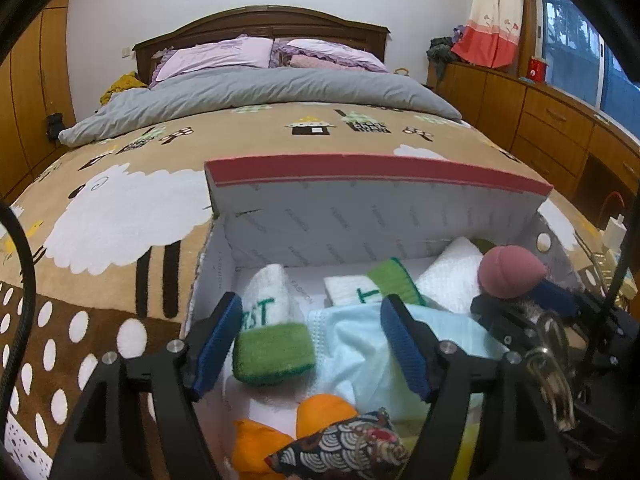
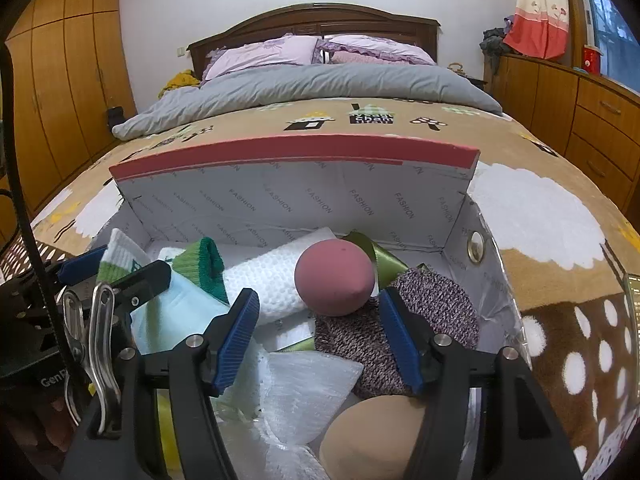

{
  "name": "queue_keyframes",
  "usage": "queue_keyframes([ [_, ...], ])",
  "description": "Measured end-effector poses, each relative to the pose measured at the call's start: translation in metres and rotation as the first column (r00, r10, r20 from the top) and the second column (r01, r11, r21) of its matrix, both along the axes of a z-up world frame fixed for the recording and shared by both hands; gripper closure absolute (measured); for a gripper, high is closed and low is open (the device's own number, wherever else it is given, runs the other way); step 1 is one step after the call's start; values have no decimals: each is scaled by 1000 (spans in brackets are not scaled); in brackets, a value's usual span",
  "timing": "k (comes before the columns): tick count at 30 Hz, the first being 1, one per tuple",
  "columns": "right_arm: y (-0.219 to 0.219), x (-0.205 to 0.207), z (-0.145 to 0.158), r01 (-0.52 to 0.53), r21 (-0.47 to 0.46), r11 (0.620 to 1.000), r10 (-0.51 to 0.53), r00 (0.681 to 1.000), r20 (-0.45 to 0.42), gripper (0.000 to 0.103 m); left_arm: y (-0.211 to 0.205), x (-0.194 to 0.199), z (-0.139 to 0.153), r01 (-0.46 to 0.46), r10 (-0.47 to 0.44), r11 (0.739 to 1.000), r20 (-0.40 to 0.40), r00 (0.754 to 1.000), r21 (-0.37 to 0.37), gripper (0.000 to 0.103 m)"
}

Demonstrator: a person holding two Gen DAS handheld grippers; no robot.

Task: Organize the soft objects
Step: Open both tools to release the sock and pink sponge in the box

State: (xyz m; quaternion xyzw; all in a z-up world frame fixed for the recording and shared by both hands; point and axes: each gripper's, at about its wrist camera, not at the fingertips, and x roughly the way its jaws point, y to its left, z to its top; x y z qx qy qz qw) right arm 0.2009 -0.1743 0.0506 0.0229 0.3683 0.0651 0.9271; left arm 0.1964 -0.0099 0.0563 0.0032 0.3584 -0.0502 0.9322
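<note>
The left claw (image 1: pixel 312 344) points forward and downward, its two black arms spread and the blue pads (image 1: pixel 216 344) well apart, gripping nothing. The right claw (image 2: pixel 318 336) tilts down at a like angle, its blue pads (image 2: pixel 236 338) also apart and pressing on nothing. The two sit side by side: each shows at the edge of the other's view, the right claw (image 1: pixel 520 300) beside the left.

box (image 2: pixel 320 200): "FASHION" | sock (image 1: pixel 264 300): "RST" | blanket (image 2: pixel 540 136): "Chan"
</note>
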Motion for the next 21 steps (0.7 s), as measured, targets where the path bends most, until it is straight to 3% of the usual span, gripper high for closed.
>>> queue_keyframes([
  [7, -1, -9, 9, -12, 25, 1000, 12, 1000, 10, 33, 3, -6, 9, 5, -5, 1000, -11, 1000, -25, 23],
  [14, -5, -25, 21, -20, 59, 998, 18, 999, 29, 28, 7, -25, 29, -13, 13, 1000, 28, 1000, -24, 20],
  [21, -3, -44, 38, -28, 55, 998, 26, 998, 52, 27, 12, -48, 47, -25, 26, 999, 35, 999, -44, 20],
])
